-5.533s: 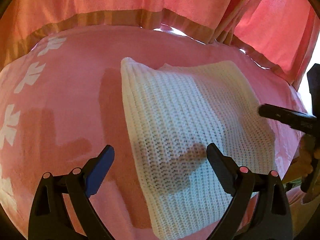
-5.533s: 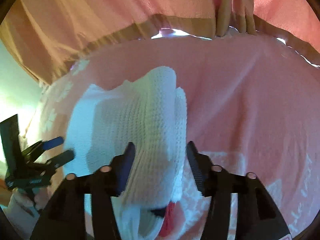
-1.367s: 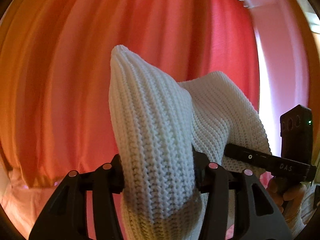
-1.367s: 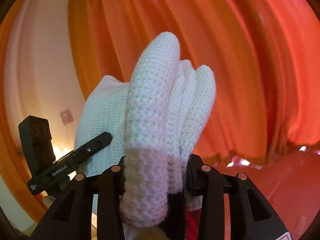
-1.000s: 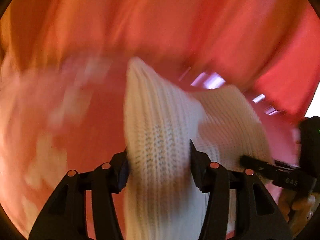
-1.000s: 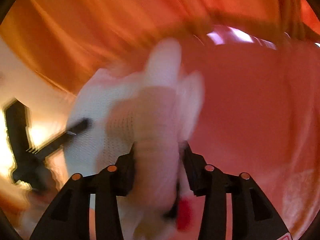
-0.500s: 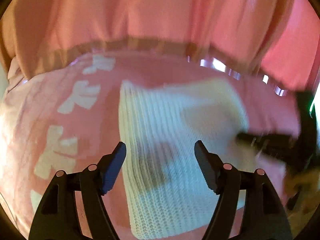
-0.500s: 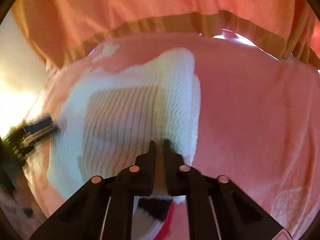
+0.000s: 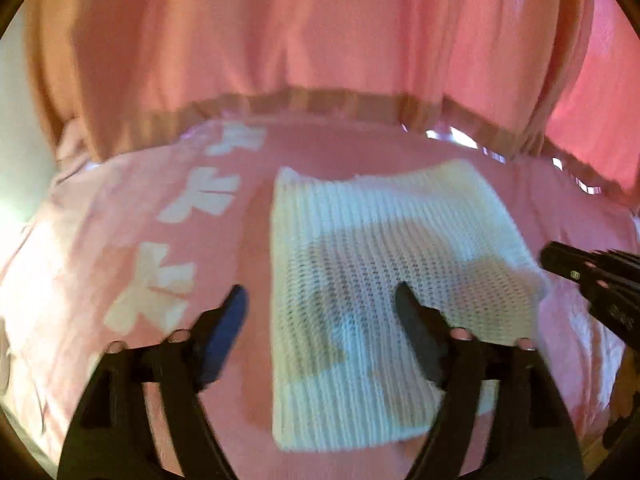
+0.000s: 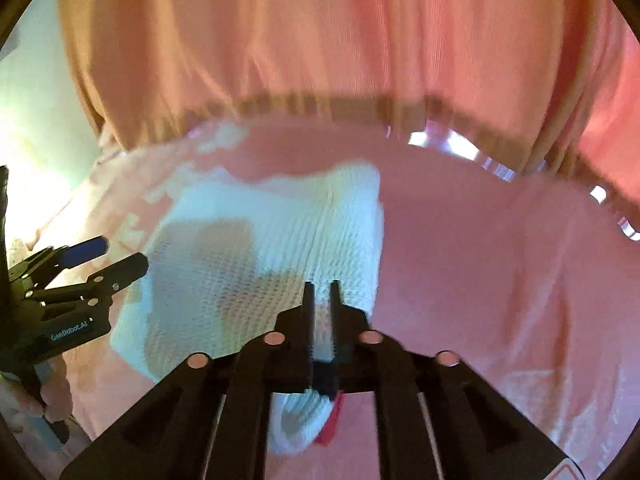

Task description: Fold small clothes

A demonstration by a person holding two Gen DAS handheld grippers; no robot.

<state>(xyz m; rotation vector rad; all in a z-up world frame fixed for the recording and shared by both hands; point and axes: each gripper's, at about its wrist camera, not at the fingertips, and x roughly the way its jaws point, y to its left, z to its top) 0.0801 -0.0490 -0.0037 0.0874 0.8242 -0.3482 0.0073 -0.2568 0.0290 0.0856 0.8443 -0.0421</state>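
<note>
Lying now: folded white knit garment (image 9: 380, 280) flat on the pink bedspread (image 9: 120, 208), no longer lifted.
Left claw (image 9: 320, 308): spread wide, released, empty above the knit.
Right claw (image 10: 321, 294): nearly closed, empty.

Pink bed surface with one folded knit on it.

The bed cover (image 9: 360, 144) fills the lower half of both views, pink, with a column of white bow-like prints (image 9: 152, 284) down its left side in the left wrist view. A white knitted garment (image 9: 384, 280) lies flat on it, folded to a rough rectangle, at centre frame. A red bit shows at the garment's near edge, bottom centre of the right wrist view.
</note>
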